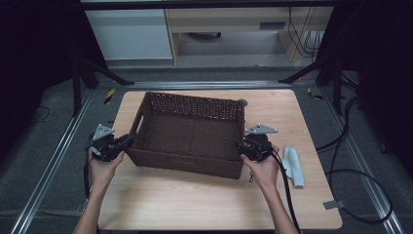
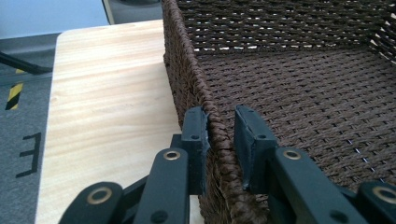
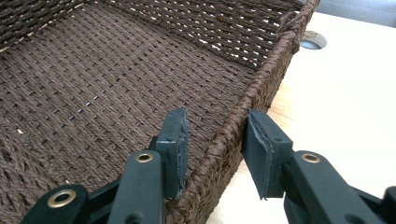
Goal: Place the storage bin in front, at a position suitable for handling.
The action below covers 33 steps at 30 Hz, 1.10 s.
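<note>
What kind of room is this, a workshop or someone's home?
Probably a lab recording station, not a home: a wooden table ringed by metal floor rails, black stands and loose cables, with office cabinets behind.

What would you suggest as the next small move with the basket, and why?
Probably close the right gripper fully onto the rim of the basket before lifting. In the left gripper view the left gripper looks clamped on its side wall, while in the right gripper view a gap shows between the pads and the rim. Lifting now might tilt the basket.
</note>
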Available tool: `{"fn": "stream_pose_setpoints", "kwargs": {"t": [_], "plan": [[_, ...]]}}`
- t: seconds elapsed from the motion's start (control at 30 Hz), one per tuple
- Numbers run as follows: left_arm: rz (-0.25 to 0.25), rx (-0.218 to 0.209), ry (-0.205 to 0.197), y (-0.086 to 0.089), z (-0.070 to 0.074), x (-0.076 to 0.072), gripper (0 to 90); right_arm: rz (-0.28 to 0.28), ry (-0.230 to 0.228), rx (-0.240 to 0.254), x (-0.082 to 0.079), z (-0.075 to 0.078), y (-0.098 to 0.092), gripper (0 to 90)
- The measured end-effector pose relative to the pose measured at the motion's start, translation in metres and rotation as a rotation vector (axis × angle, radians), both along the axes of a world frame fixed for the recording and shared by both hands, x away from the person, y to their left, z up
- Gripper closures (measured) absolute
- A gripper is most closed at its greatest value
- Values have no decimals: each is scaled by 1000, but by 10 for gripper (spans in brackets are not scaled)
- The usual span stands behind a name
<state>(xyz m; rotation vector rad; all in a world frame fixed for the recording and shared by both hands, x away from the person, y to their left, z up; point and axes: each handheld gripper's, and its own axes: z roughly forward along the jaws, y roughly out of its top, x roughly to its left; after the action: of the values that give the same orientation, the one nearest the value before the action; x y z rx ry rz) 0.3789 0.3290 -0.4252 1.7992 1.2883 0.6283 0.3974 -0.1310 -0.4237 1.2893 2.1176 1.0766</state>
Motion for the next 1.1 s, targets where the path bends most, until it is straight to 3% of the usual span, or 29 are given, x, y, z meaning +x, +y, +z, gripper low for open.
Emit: {"fn": "stream_pose_setpoints", "kwargs": {"t": [0.23, 0.3, 0.5, 0.53, 0.8, 0.97, 1.1], "plan": [[-41, 11, 2, -9, 2, -17, 702, 12, 5, -5, -13, 1, -14, 615], [-41, -9, -10, -7, 6, -14, 684, 14, 4, 8, -13, 0, -16, 606], [-42, 4, -20, 0, 11, 5, 654, 30, -11, 54, -9, 6, -21, 529], [-49, -2, -22, 1, 10, 8, 651, 17, -35, 52, -8, 8, -22, 531], [-93, -11, -14, -3, 1, 27, 692, 4, -21, 56, 6, 6, -27, 514], [-86, -9, -27, -4, -1, 25, 703, 14, -5, 110, 14, -3, -28, 534], [-66, -22, -35, -7, -2, 18, 714, 11, -15, 78, 12, -5, -23, 586]]}}
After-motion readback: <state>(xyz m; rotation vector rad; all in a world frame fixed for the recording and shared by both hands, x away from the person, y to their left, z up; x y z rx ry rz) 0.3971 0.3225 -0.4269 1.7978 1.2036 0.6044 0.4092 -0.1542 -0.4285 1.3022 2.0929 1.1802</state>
